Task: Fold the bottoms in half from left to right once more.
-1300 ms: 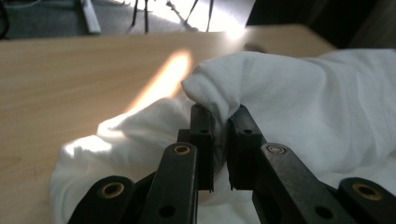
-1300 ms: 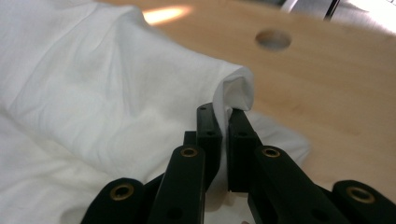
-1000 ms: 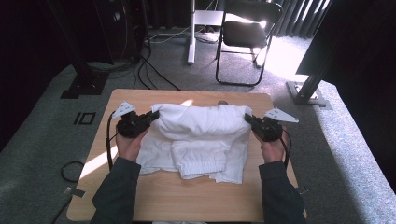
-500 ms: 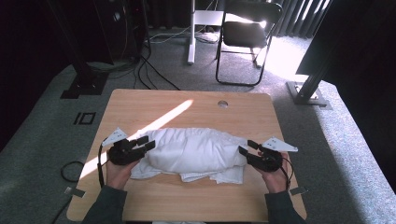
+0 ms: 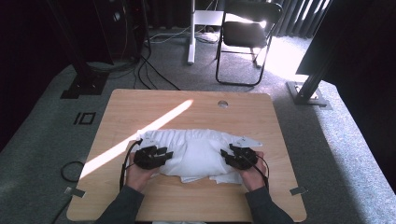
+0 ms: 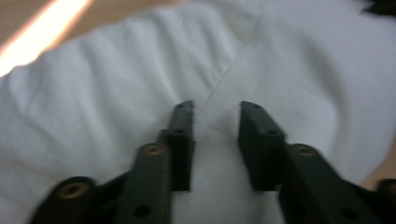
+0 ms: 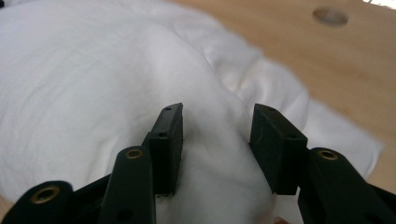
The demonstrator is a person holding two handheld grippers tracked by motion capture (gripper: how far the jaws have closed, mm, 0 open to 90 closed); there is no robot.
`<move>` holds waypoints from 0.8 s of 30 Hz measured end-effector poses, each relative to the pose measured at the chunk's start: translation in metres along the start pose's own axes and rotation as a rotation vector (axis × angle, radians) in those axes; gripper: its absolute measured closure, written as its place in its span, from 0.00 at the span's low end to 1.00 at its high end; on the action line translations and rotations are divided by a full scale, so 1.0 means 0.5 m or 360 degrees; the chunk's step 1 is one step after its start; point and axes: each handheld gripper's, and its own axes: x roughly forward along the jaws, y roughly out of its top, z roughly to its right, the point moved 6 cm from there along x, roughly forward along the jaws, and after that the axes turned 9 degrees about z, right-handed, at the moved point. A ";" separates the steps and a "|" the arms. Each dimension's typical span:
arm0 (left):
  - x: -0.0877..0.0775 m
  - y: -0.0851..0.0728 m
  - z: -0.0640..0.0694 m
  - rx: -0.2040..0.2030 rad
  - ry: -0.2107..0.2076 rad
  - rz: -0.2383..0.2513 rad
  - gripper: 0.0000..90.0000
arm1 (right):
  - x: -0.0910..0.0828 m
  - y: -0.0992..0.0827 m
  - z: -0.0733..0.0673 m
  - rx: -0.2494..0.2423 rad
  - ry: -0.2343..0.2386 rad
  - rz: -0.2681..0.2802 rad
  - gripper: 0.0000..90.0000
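Folding the cloth (image 5: 194,151) at lower centre of the table (image 5: 140,105). Both your left gripper (image 6: 216,109) and right gripper (image 7: 217,112) have just been closing, jaws apart over fabric, not pinching. Next you'd probably regrab an edge.

The cloth (image 5: 196,151) lies on the table's (image 5: 140,107) near half, left tool (image 5: 161,154) and right tool (image 5: 229,156) at its ends.
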 end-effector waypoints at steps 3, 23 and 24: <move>0.005 -0.039 -0.014 0.0077 0.0121 -0.0088 0.99 | -0.002 -0.033 0.002 0.0013 -0.0026 -0.0035 0.63; 0.054 -0.045 -0.063 -0.0053 0.0258 0.0035 0.96 | 0.068 -0.079 0.042 0.0077 -0.0032 -0.0103 0.63; 0.051 -0.039 -0.073 -0.0068 0.0317 0.0062 0.83 | 0.071 -0.077 0.044 0.0070 -0.0035 -0.0107 0.63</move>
